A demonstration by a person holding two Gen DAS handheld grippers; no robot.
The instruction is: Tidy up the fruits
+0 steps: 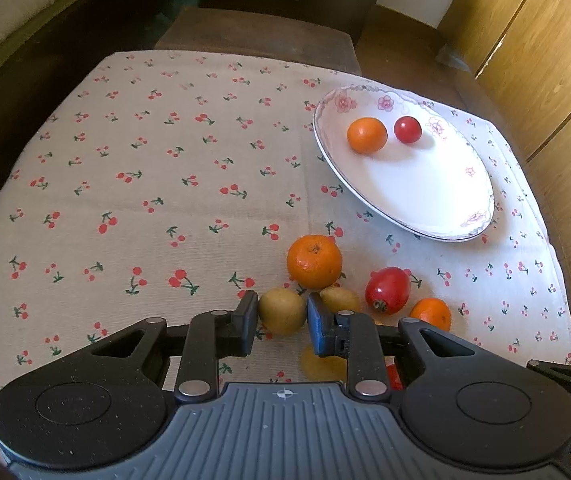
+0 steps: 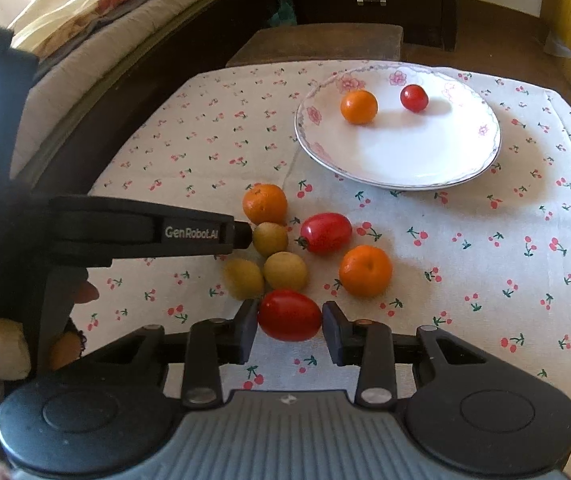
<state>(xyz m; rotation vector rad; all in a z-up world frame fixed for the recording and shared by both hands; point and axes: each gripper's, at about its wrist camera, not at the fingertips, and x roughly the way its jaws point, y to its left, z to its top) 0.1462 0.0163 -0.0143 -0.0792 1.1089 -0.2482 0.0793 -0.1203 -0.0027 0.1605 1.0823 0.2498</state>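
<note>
While both claws point down at a cherry-print cloth (image 1: 145,184) covering the surface, the left claw (image 1: 282,322) is closed on a yellow-green fruit (image 1: 282,310), its pads pressing both sides. The right claw (image 2: 289,330) brackets a red tomato (image 2: 289,315): the left pad touches it, the right pad stands just beside it, and whether it is gripped cannot be told. Near the claws lies the loose cluster: two oranges (image 2: 265,203) (image 2: 365,270), a second tomato (image 2: 325,232) and further yellow-green fruits (image 2: 285,271). Far right on the surface sits a floral-rimmed white plate (image 2: 401,168), holding a small orange (image 2: 359,107) and, apart from it, a small round tomato (image 2: 414,98).
</note>
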